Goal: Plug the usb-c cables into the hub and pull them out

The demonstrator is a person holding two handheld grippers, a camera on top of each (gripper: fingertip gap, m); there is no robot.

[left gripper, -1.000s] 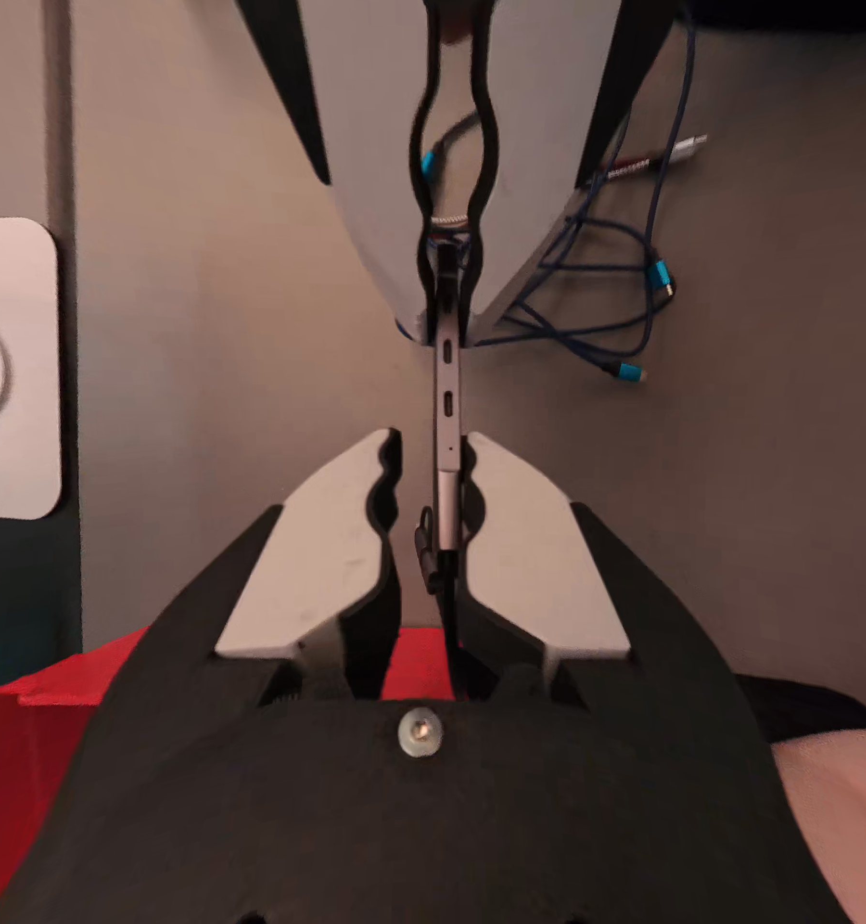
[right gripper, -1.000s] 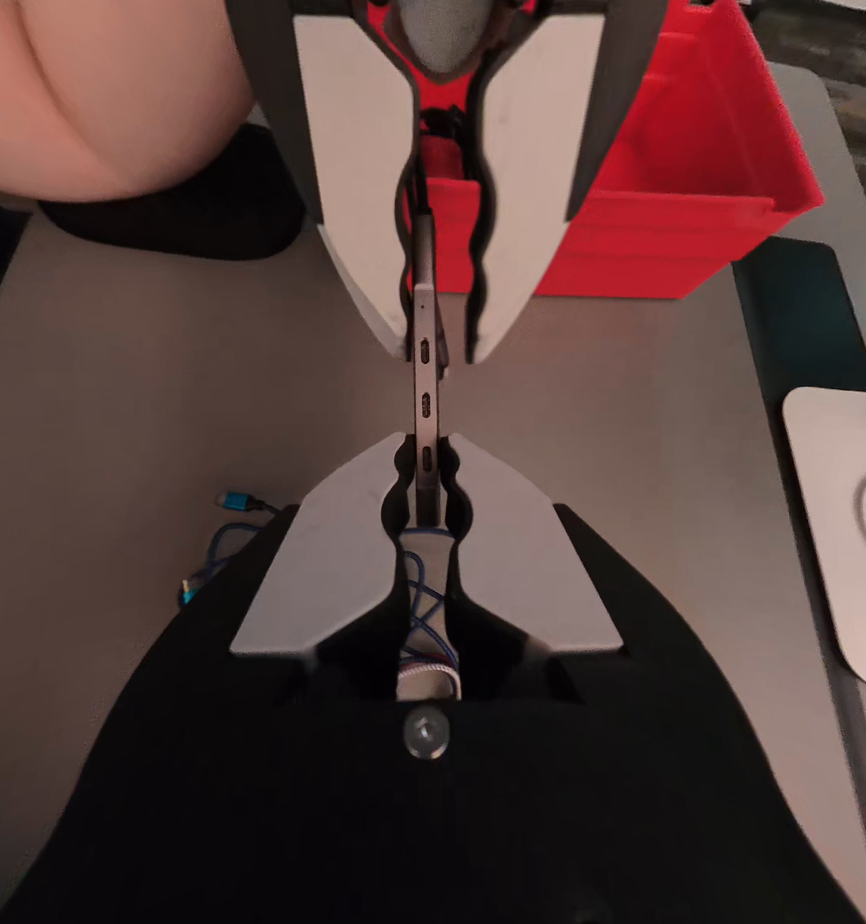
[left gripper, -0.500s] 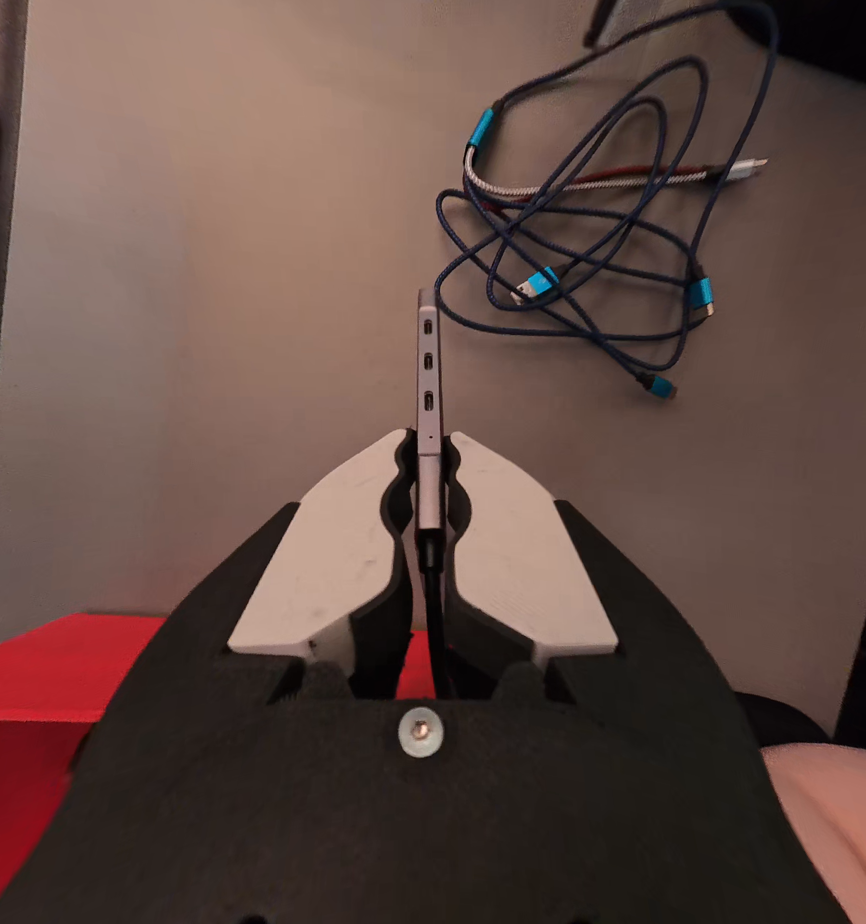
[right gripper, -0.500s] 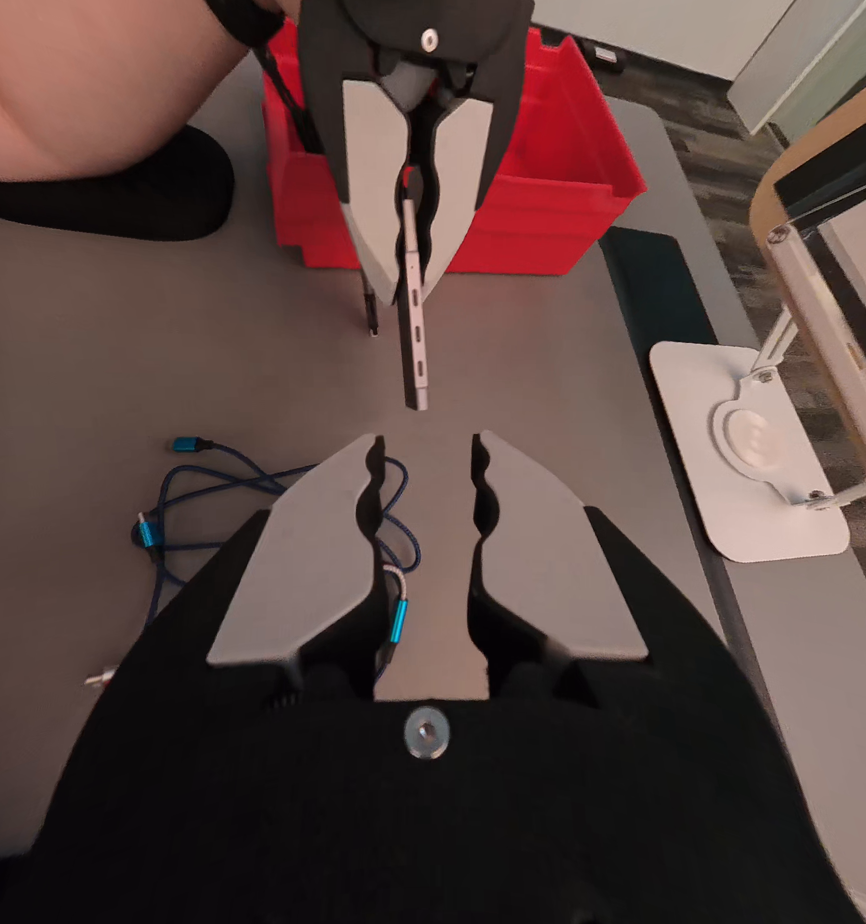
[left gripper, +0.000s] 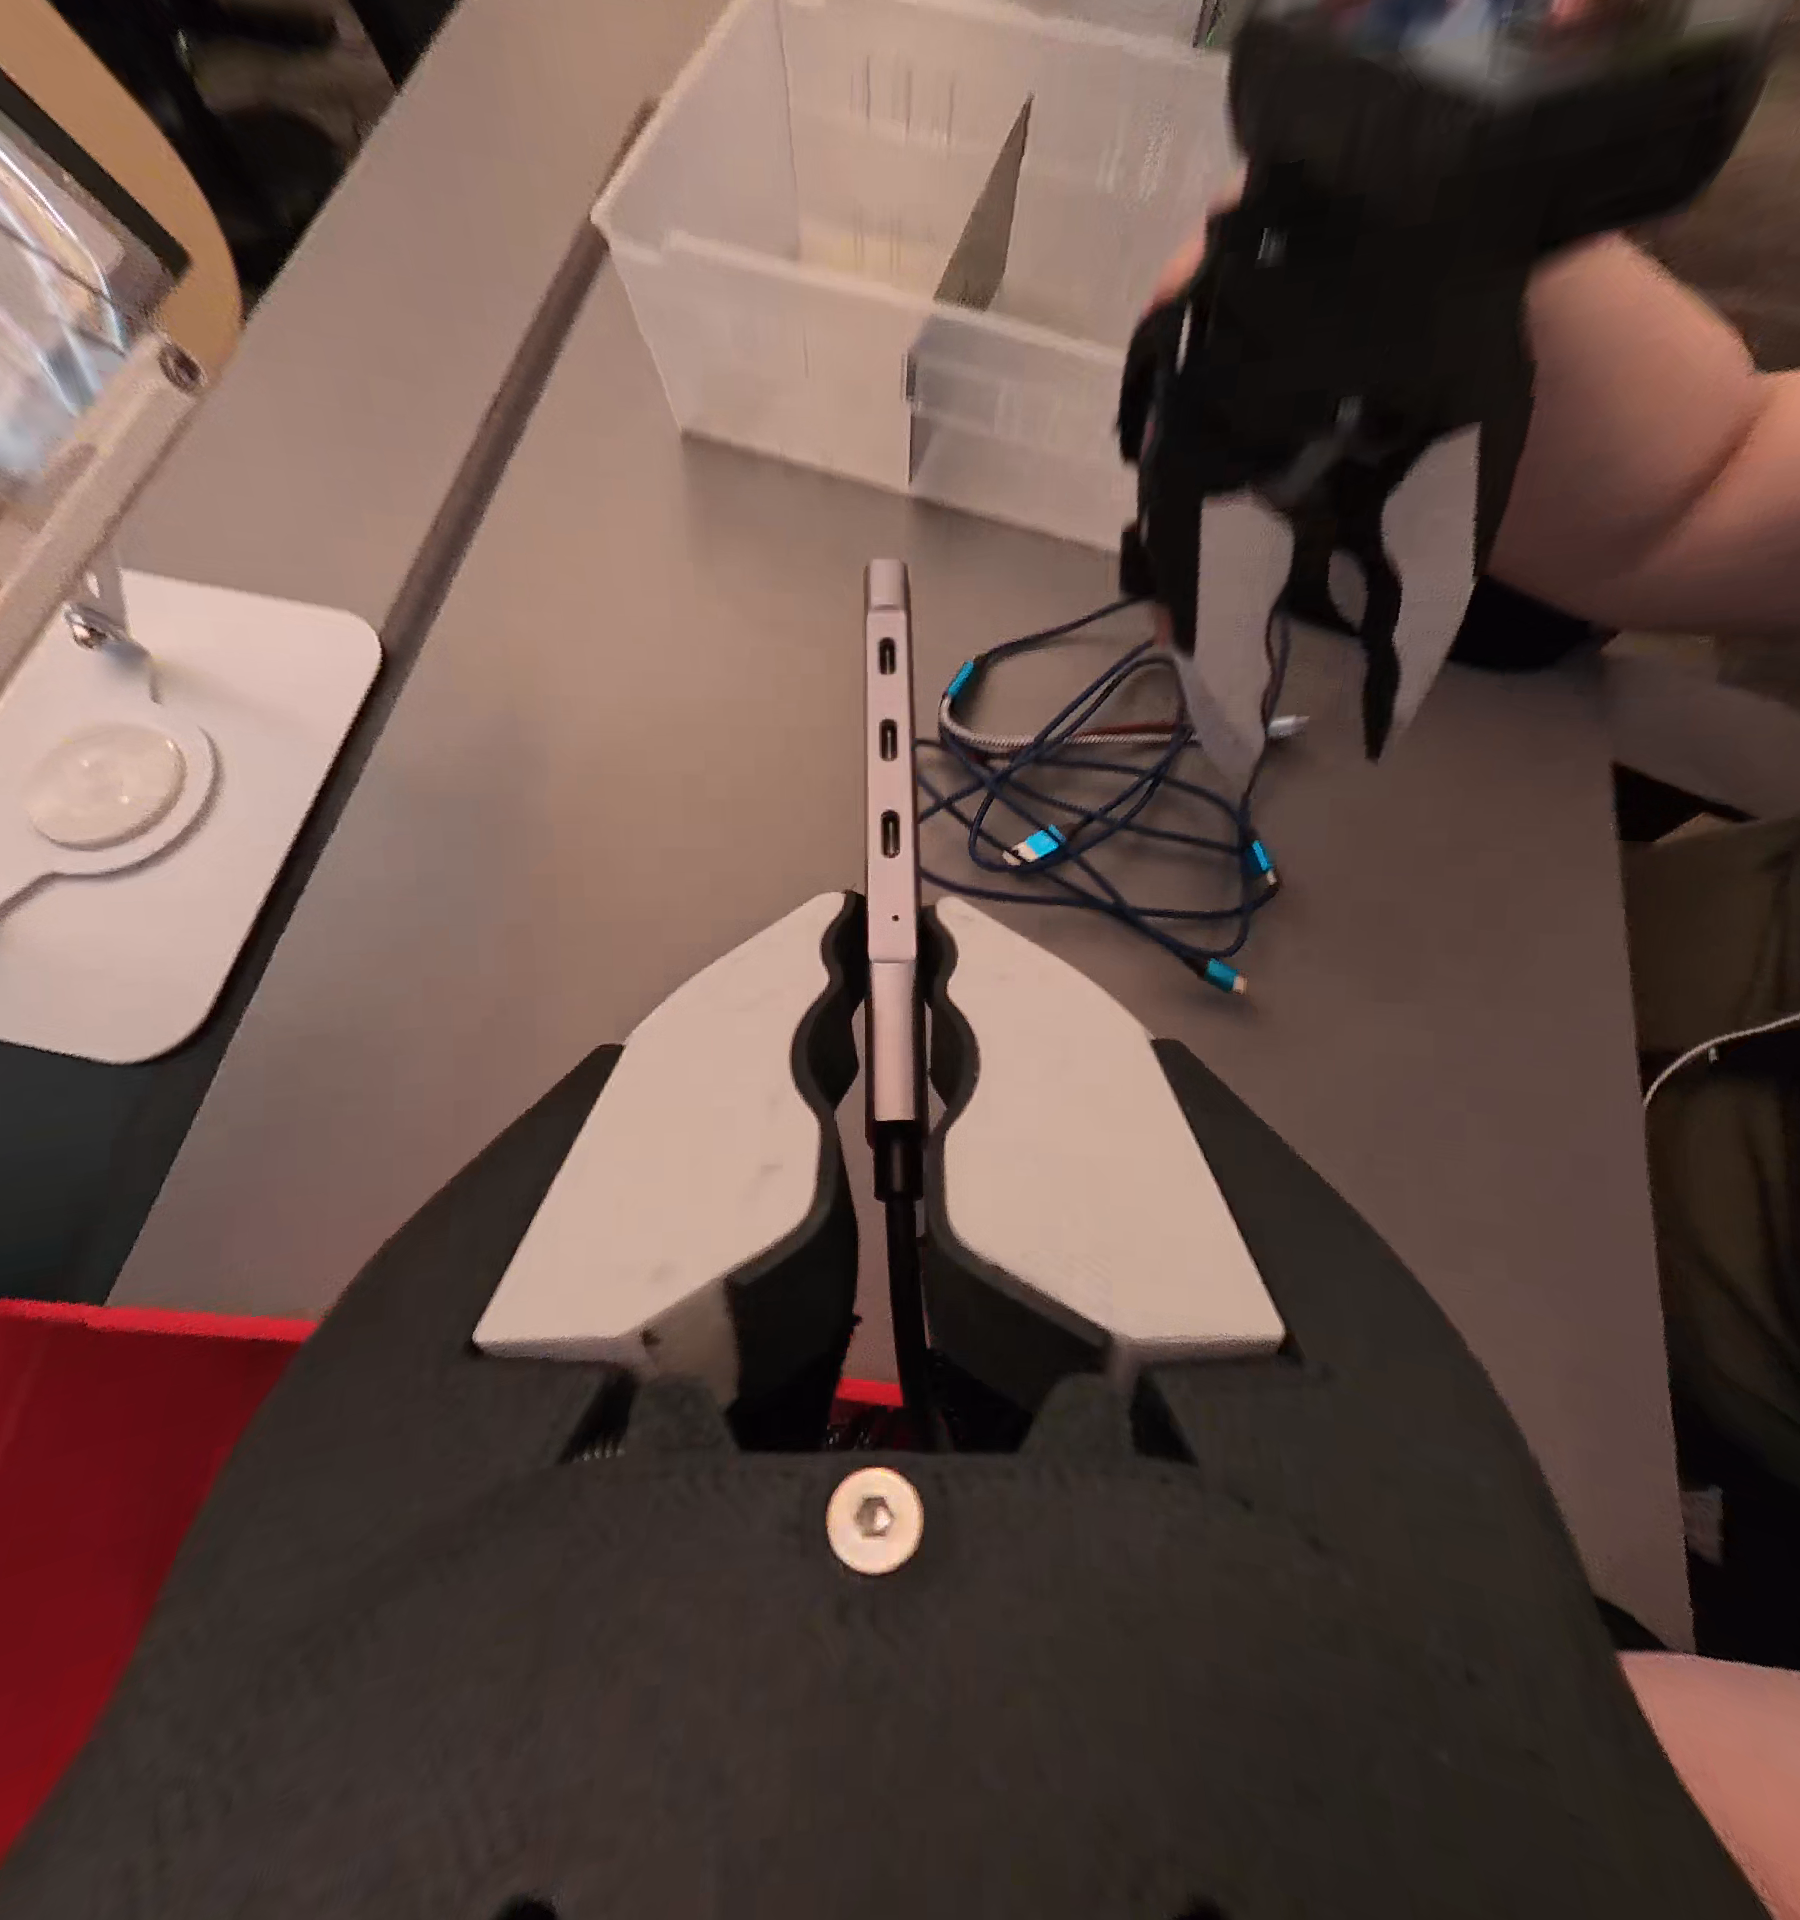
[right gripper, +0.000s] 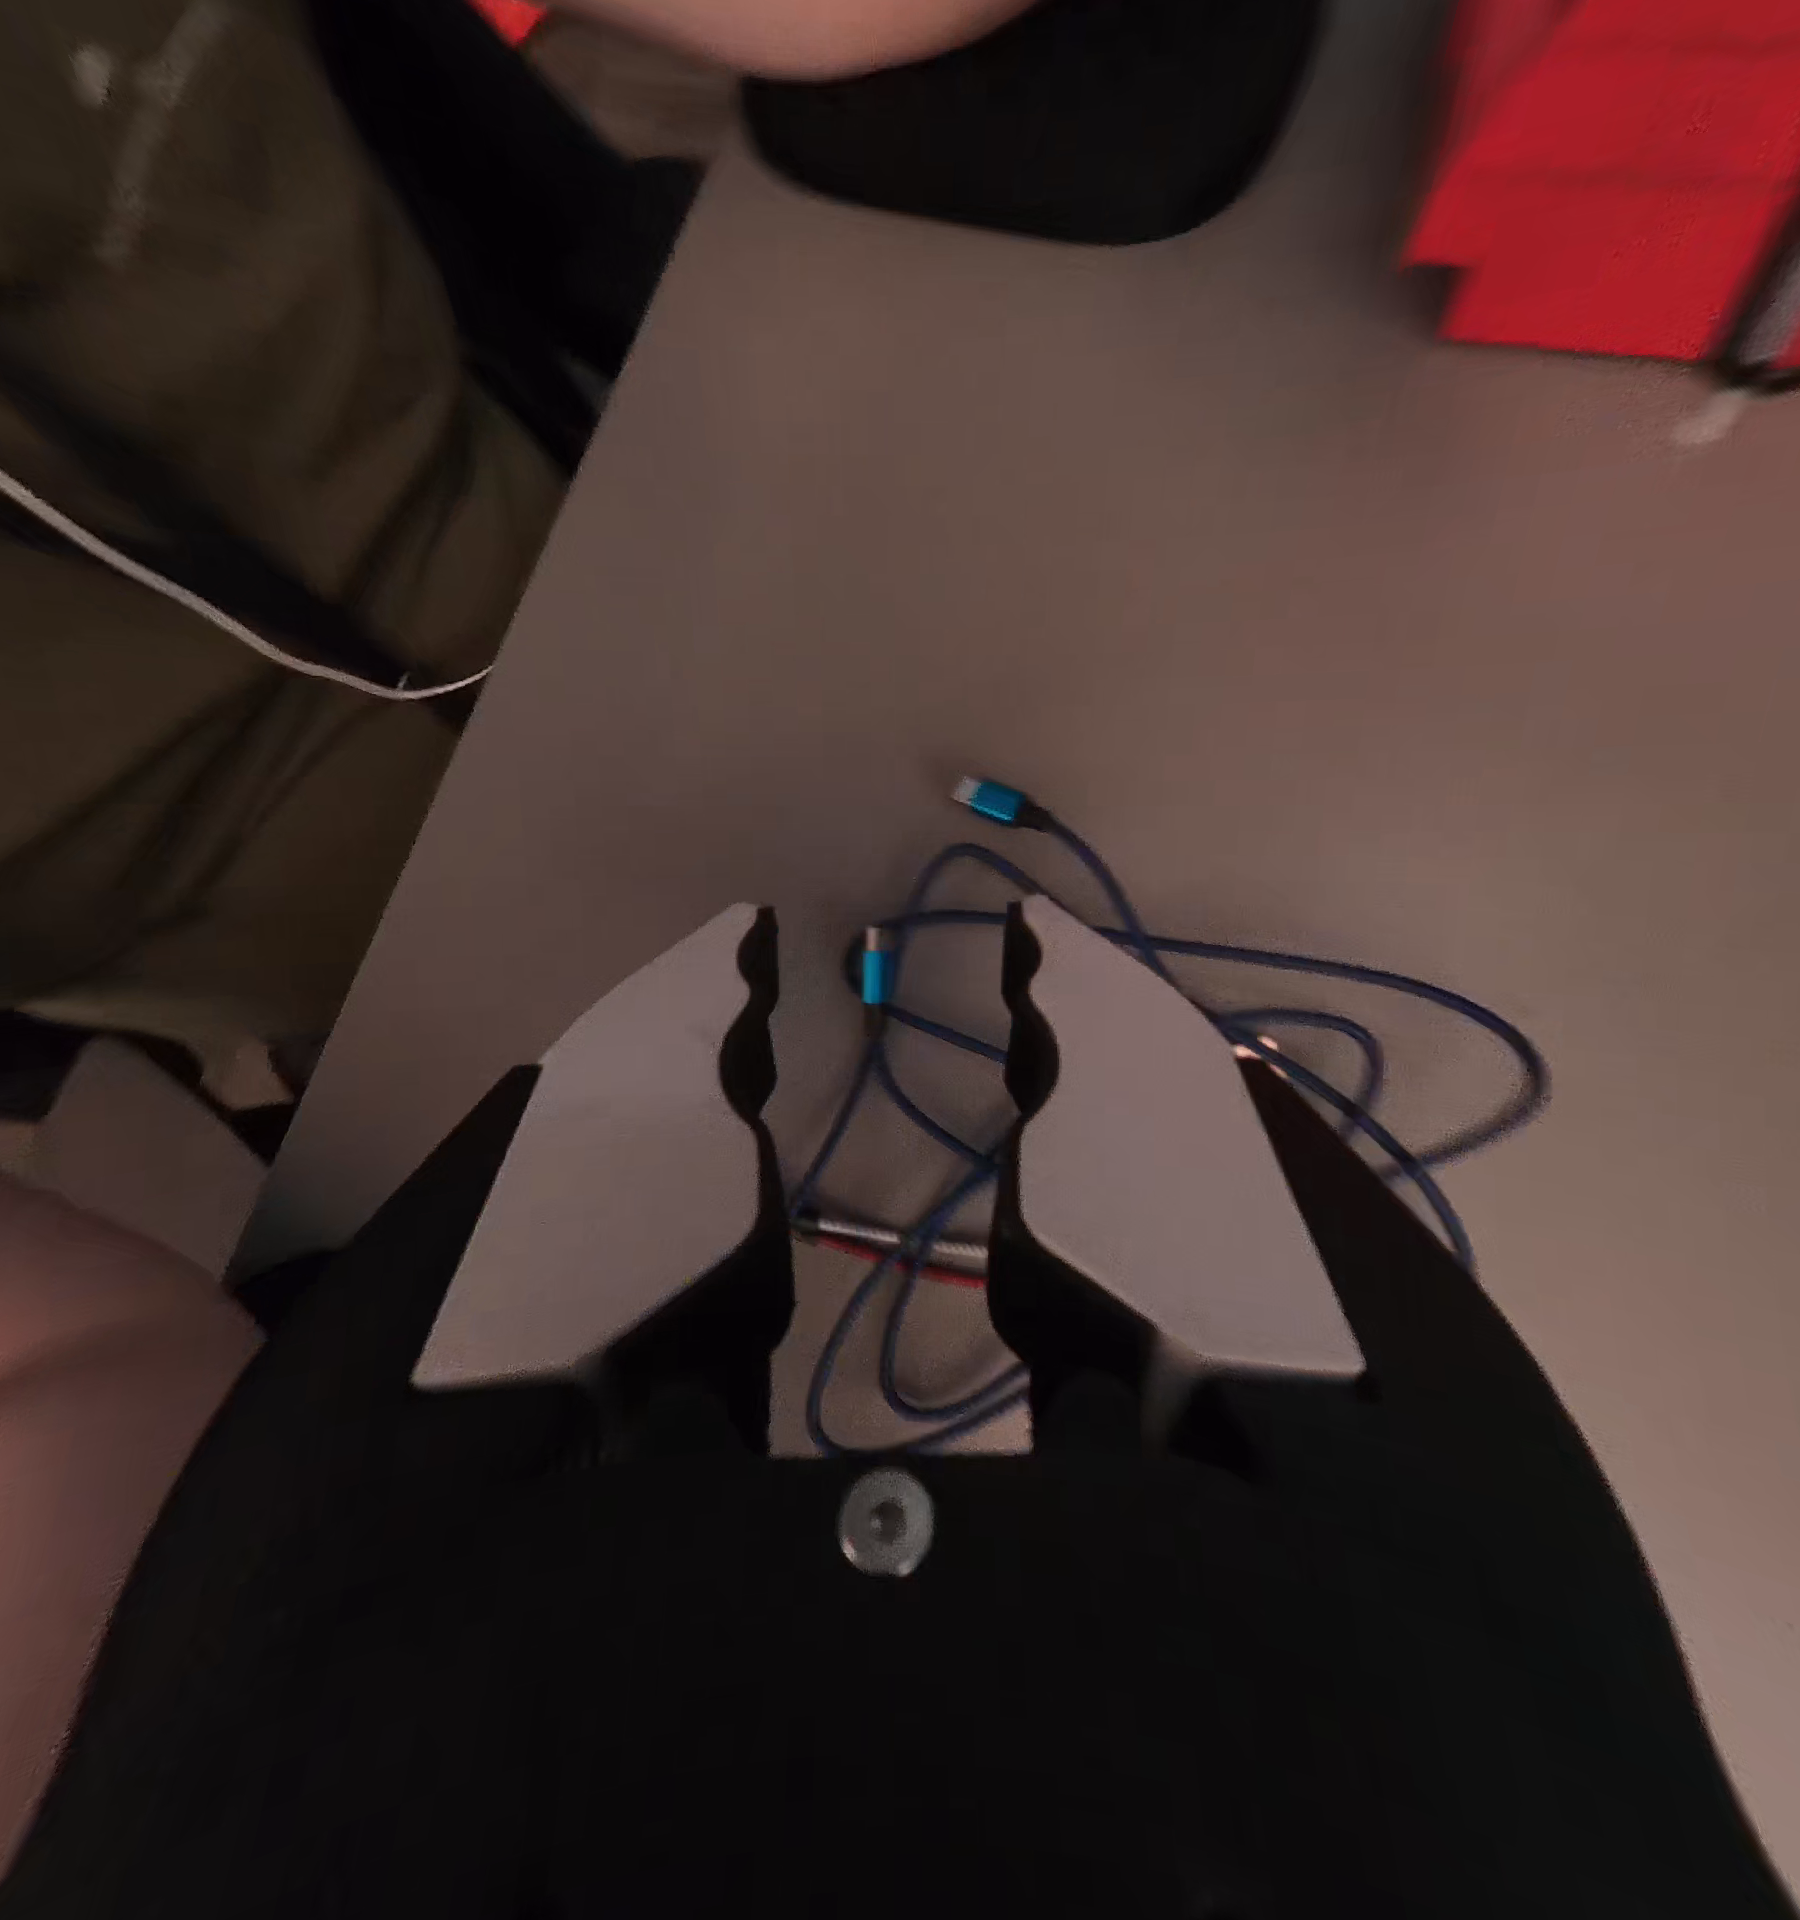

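matt metal hub (left gripper: 892,831), seemingly braided cables (left gripper: 1104,821)

No legible writing, perhaps from blur.

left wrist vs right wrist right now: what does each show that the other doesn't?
Left wrist only: the left tongs shut on the hub, three ports showing, a clear bin and a white stand base.

Right wrist only: the open right tongs seen from their own camera, bracketing one blue-tipped plug.

Both: the tangled blue cables, the grey table, the red bin.
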